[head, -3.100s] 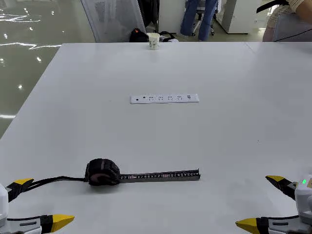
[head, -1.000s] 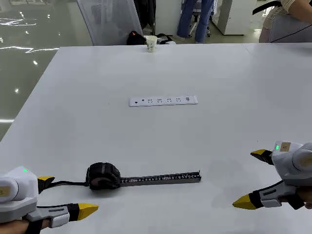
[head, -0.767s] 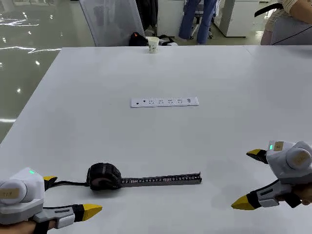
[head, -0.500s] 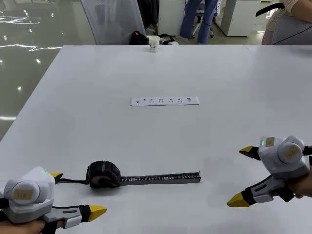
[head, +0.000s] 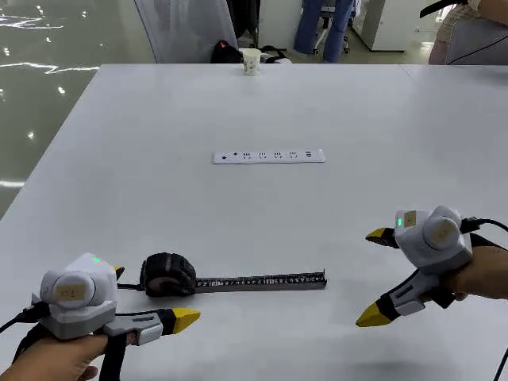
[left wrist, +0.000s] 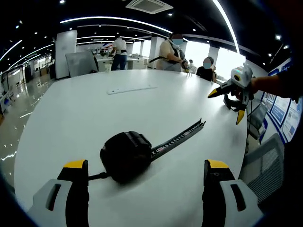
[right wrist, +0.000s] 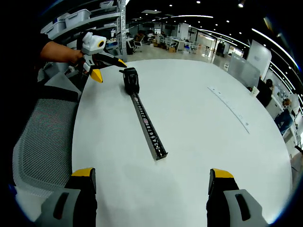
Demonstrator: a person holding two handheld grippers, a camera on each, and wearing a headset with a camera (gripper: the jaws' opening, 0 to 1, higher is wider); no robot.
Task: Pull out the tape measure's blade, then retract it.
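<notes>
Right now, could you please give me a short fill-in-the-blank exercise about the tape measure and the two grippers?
The tape measure lies on the table with its blade pulled ____. The left gripper is by the case; the right gripper faces the blade's ____. Both grippers' jaws are ____. A paper cup stands at the table's ____ edge.
Missing words: out; tip; open; far.
</notes>
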